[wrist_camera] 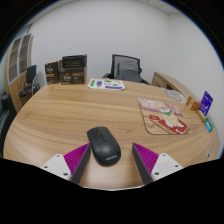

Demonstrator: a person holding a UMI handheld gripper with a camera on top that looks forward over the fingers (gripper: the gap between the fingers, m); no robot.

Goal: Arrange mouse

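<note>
Black computer mouse [103, 146], flat on wooden table; lying between spread gripper fingers, gaps either side.

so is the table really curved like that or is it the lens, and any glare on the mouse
Gripper view: the wide-angle lens bows the table edge and the room; light is soft and even, with only a faint sheen on the black mouse, which sits sharp between the open gripper fingers.
</note>
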